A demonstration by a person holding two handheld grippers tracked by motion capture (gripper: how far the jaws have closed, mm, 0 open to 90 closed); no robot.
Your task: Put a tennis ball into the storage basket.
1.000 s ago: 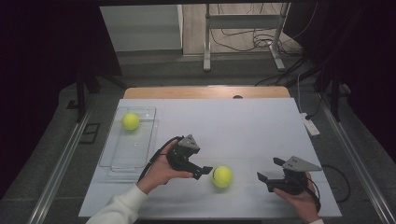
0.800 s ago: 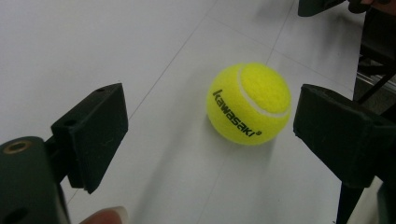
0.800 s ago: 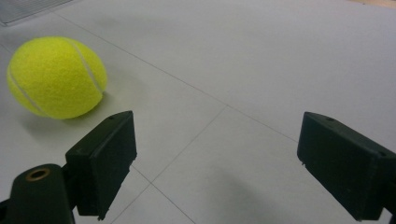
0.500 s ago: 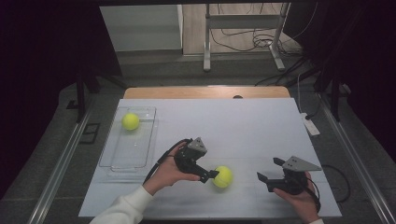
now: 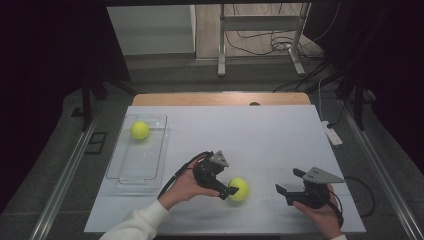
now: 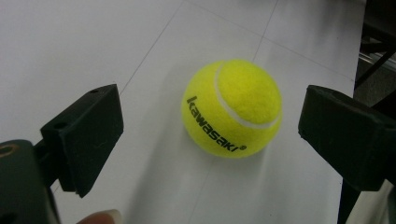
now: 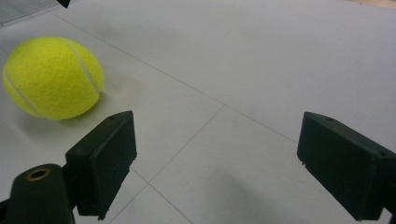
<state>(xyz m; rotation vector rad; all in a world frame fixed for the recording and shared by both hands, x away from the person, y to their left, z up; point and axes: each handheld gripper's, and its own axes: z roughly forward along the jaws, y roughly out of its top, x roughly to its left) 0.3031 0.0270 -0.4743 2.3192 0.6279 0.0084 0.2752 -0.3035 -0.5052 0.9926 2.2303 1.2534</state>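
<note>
On the white worktop (image 5: 280, 130), near its front edge, a yellow felt tennis ball (image 6: 232, 108) lies between the left tool's (image 6: 210, 126) jaws, which have just been opening and stand wide, untouching. Approach step; next, close squarely. Right tool (image 7: 217, 163) wide, empty.

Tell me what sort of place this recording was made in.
Probably a lab or studio set up for recording: a white table ringed by dark curtains, a metal stand with loose cables behind, and a tennis ball as practice object.
</note>
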